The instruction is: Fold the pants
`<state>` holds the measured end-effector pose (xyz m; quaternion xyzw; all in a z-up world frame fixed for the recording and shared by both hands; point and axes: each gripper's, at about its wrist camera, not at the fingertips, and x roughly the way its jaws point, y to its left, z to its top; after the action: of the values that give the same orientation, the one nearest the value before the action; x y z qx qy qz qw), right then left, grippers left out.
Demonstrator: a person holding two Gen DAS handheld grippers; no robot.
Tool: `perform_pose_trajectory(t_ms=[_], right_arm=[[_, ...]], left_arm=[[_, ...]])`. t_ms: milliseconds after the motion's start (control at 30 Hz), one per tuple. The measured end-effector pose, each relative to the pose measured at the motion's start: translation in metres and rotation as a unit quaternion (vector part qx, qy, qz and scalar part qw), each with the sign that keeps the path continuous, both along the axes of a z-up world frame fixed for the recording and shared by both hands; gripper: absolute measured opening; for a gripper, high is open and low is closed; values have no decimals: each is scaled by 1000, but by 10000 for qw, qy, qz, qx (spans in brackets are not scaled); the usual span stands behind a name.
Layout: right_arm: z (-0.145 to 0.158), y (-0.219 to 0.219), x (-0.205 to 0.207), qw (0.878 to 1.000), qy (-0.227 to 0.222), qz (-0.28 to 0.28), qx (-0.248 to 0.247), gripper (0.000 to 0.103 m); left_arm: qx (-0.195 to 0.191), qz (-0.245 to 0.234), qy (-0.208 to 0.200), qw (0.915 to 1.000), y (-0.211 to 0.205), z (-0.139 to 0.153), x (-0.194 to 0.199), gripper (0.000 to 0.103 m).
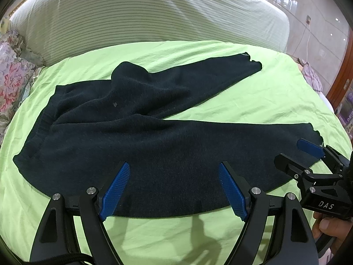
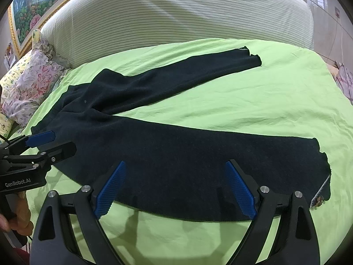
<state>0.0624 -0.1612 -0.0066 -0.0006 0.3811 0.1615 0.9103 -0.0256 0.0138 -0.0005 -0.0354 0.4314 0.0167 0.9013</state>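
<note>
the green bed sheet (image 1: 242,92) carries the dark pants (image 1: 132,132), spread flat with legs splayed. they look soft, limp, likely light; best pinched at cuff and waistband. left gripper (image 1: 174,190) and right gripper (image 2: 174,190) hover agape, empty.

Pants (image 1: 141,145) are spread flat on the bed (image 1: 253,101), legs splayed right, waist left. Both tongs, left (image 1: 175,191) and right (image 2: 175,191), hover over the near leg, headboard (image 1: 136,15) way behind.

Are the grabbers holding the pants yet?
No. The left gripper and right gripper are both open above the near leg of the pants, holding nothing.
</note>
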Motion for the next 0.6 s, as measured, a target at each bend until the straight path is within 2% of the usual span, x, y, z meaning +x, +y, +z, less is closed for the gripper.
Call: perform_pose_trajectory(t_ms=[600], right_arm=[[1, -2, 5, 10000, -17, -51, 44, 91]], left_arm=[[-44, 6, 149, 9999, 1, -7, 10, 83]])
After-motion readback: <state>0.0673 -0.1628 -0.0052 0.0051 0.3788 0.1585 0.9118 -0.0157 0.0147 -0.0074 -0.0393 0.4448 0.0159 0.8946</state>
